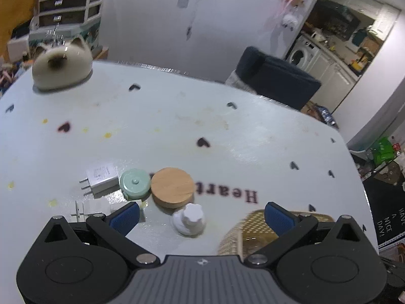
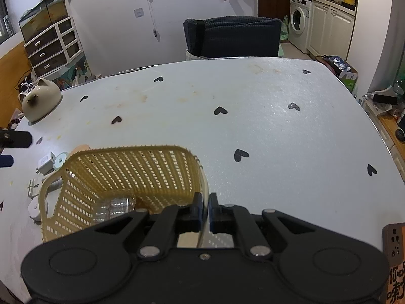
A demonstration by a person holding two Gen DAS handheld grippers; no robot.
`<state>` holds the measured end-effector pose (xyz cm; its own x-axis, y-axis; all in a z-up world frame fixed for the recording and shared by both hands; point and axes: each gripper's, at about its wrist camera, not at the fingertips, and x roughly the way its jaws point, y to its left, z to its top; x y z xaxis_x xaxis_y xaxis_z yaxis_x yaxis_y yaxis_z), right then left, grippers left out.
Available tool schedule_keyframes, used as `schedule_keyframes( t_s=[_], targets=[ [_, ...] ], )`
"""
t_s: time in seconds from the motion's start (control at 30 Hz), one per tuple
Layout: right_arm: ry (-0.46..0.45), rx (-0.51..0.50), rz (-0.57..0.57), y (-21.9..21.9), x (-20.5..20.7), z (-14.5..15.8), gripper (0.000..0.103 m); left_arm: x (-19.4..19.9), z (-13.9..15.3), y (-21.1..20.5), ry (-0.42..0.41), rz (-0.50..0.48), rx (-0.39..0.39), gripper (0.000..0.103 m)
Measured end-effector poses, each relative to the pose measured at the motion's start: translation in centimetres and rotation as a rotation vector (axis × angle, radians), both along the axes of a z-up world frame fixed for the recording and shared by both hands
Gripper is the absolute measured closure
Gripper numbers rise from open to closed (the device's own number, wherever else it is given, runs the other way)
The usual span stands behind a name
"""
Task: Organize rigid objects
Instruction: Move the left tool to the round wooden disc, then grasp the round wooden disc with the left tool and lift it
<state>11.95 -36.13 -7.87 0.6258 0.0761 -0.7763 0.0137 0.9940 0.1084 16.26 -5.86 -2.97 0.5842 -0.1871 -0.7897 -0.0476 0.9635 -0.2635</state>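
Basket is your landmark: the yellow lattice one sits on the white, heart-printed table, and your right gripper is clamped tight on its near right rim, pads pinching the thin wall between them. Something clear and crinkled lies on the basket floor; you cannot tell what it is.

Your left gripper has its jaws spread as wide as they go, with nothing held. Between the blue pads, just left of the basket, you have a small white knob-topped piece standing on the table. Just beyond that lies a round wooden disc, touching a pale green round lid on the side away from the basket. Further from the basket again, beside the lid, lies a white plug adapter with its prongs pointing away.

Well beyond the basket, at the far left corner of the table, sits a cream cat-shaped pot.
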Motion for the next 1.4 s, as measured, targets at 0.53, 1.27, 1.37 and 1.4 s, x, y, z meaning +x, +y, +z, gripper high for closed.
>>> schedule_keyframes(
  t_s=[0.53, 1.27, 1.37, 1.4],
  targets=[
    [0.007, -0.013, -0.001, 0.2, 0.2, 0.0, 0.098, 7.0, -7.1, 1.7, 0.231, 0.243, -0.231, 0.001],
    [0.017, -0.029, -0.004, 0.4, 0.5, 0.0, 0.097, 11.5, -9.8, 0.1, 0.275, 0.315, -0.017, 0.036],
    [0.017, -0.029, -0.004, 0.4, 0.5, 0.0, 0.097, 11.6, -9.8, 0.0, 0.269, 0.291, 0.014, 0.039],
    [0.017, -0.029, -0.004, 0.4, 0.5, 0.0, 0.097, 11.6, -9.8, 0.1, 0.269, 0.285, 0.014, 0.039]
  ],
)
